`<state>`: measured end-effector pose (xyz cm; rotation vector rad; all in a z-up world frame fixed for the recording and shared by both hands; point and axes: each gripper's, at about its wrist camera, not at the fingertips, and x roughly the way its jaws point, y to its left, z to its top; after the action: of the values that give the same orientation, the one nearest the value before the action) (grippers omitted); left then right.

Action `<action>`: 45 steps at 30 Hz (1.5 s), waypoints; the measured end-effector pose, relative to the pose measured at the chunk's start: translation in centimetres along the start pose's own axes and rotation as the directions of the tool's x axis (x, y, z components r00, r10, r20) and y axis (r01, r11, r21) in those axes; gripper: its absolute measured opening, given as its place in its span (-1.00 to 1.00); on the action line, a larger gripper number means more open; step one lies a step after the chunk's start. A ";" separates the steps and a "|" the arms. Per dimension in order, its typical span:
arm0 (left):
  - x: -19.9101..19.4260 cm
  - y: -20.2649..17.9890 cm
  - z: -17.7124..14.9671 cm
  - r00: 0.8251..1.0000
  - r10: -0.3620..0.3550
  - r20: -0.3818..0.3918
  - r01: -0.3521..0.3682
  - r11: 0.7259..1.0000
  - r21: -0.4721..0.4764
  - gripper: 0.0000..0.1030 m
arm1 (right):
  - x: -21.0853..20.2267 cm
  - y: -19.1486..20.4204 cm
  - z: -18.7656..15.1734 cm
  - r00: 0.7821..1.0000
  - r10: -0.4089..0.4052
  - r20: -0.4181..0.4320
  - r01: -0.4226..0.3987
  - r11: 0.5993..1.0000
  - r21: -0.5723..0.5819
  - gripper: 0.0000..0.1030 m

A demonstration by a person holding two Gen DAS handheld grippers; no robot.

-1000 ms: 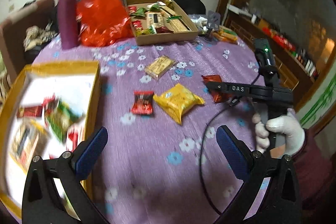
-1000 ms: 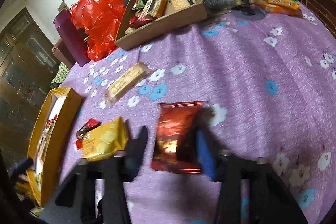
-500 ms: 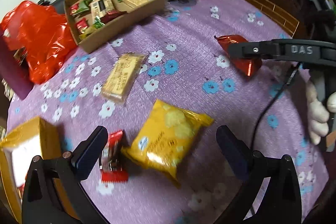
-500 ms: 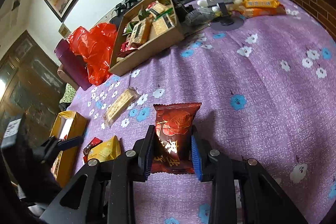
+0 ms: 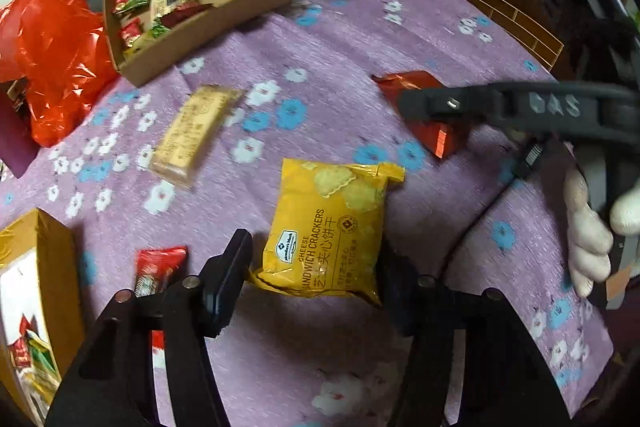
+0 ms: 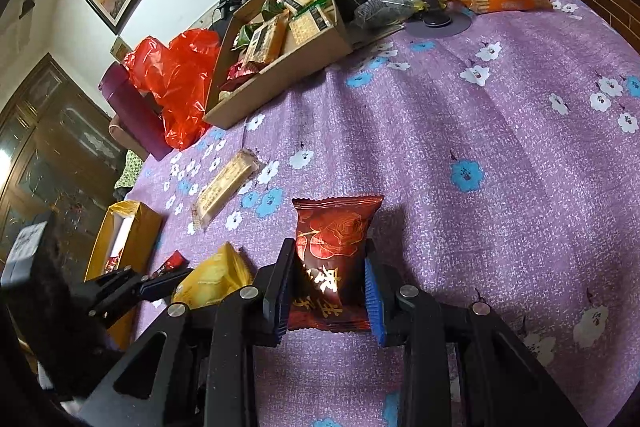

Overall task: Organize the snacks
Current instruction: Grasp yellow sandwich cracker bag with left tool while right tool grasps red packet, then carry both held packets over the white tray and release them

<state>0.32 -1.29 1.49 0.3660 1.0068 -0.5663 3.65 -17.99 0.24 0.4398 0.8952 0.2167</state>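
Snacks on purple floral tablecloth (image 6: 500, 115). Left gripper (image 5: 316, 263): jaws just closing around yellow cracker packet (image 5: 332, 227), contact with its sides unclear. Right gripper (image 6: 328, 287): jaws clamped on dark red rose-print packet (image 6: 332, 259). Beige bar (image 5: 192, 135) nearby.

Your bench cloth (image 5: 360, 39) is purple with white and blue flowers. You have a yellow cheese-cracker packet (image 5: 328, 227), a dark red pouch (image 6: 330, 267) with a gold rose (shiny foil), a red-orange plastic bag (image 5: 44, 51) and a brown cardboard tray (image 5: 224, 23).
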 end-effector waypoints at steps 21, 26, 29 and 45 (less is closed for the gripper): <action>-2.9 1.2 -1.7 0.992 -0.008 0.122 0.036 0.973 -0.228 -0.14 | -0.5 1.2 -0.5 0.999 0.020 0.031 -0.018 0.999 -0.039 -0.38; -7.7 3.1 -4.7 0.978 0.008 0.210 0.060 0.947 -0.317 -0.13 | -0.9 2.4 -0.9 0.998 0.020 0.062 -0.015 0.996 -0.087 -0.38; -10.8 5.4 -6.7 0.965 0.061 0.253 0.044 0.921 -0.388 -0.13 | -0.9 3.0 -1.2 0.997 0.022 0.068 -0.014 0.994 -0.109 -0.38; -19.6 16.5 -21.0 0.891 0.363 0.271 -0.069 0.701 -0.710 -0.12 | -2.8 14.1 -2.6 0.985 0.173 -0.014 -0.171 0.957 -0.235 -0.39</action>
<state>-12.26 28.55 8.69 -0.2946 0.6945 -0.0028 -0.17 -5.70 7.27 0.2971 0.8137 0.4762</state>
